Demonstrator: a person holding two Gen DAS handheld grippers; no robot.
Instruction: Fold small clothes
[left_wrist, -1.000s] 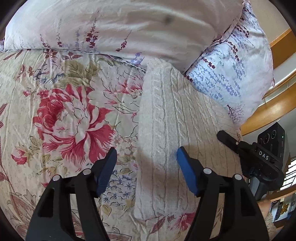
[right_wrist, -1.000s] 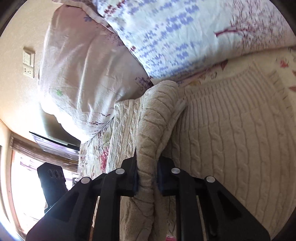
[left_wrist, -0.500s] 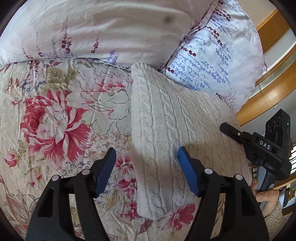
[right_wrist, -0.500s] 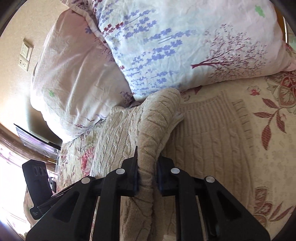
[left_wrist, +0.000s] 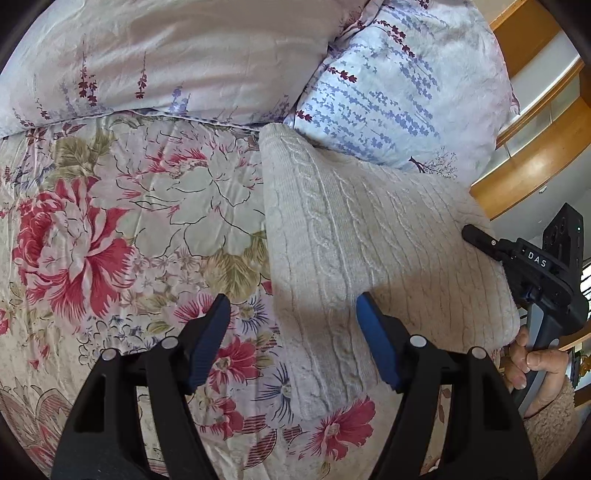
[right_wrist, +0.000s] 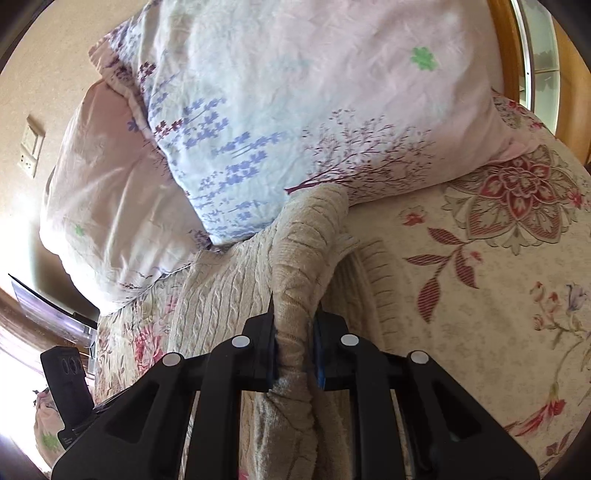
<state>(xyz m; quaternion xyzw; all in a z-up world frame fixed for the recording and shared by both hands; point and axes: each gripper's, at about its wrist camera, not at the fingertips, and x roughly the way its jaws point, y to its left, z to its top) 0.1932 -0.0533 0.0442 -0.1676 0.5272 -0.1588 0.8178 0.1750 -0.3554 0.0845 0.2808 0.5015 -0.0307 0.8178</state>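
Fingers of the right gripper (right_wrist: 293, 345) pinch a bunched fold of the knit sweater (left_wrist: 354, 236), which lies on the bedspread (left_wrist: 129, 221) against the pillows (left_wrist: 399, 88). Left gripper (left_wrist: 291, 332) hovers spread over its near edge. Thick, soft and floppy, it likely sags; grip edges or corners.

A cream cable-knit sweater (left_wrist: 354, 236) lies on the flower-printed bedspread (left_wrist: 122, 229), its far end touching the lavender-printed pillow (left_wrist: 399, 92) at the head of the bed. One side of it is lifted and doubled over the rest, so the knit forms a raised, rounded fold along the right edge as the left wrist view shows it. In the right wrist view a bunched, ridged strip of the sweater (right_wrist: 295, 295) rises from the flat ribbed part and is pinched tight in the right claw (right_wrist: 294, 347).
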